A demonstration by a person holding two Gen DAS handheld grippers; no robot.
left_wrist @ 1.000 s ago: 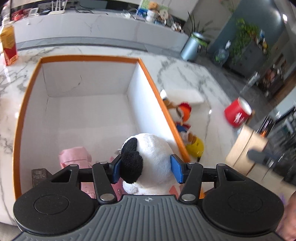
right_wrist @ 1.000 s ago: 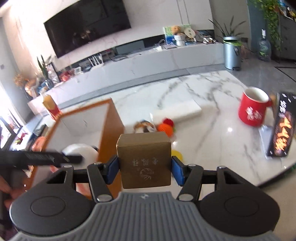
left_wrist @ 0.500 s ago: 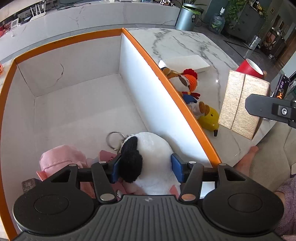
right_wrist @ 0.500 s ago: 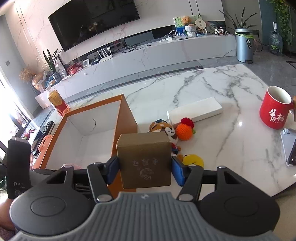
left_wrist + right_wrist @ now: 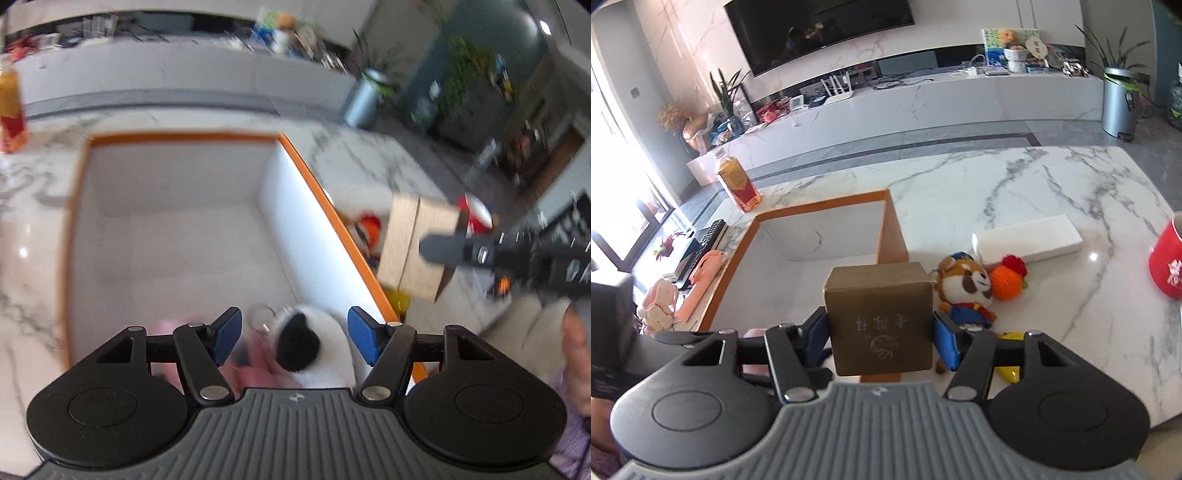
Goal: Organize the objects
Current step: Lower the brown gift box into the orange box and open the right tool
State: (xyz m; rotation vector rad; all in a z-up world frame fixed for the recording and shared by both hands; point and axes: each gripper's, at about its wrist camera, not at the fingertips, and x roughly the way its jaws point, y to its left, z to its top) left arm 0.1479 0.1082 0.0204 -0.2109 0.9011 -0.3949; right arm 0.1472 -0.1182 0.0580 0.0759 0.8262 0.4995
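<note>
A white and black panda plush (image 5: 332,354) lies in the near right corner of the orange-rimmed white box (image 5: 314,192), beside a pink soft item (image 5: 173,325). My left gripper (image 5: 294,336) hangs over the plush; its jaws are opening and the blue pads (image 5: 225,334) stand clear of it on both sides. My right gripper (image 5: 881,332) is shut on a brown cardboard box (image 5: 881,325), held in the air just outside the orange-rimmed box's (image 5: 820,205) right wall. The left wrist view shows that brown box (image 5: 410,243) to the right of the orange rim.
On the marble table right of the big box lie a fox plush (image 5: 966,291), an orange knitted ball (image 5: 1006,282), a yellow toy (image 5: 1010,369) and a long white box (image 5: 1027,243). A red mug (image 5: 1167,266) stands far right, an orange bottle (image 5: 738,181) behind the box.
The left gripper's jaws have widened and let go of the panda plush, which now lies in the box. The right gripper has carried the brown box closer to the orange-rimmed box.
</note>
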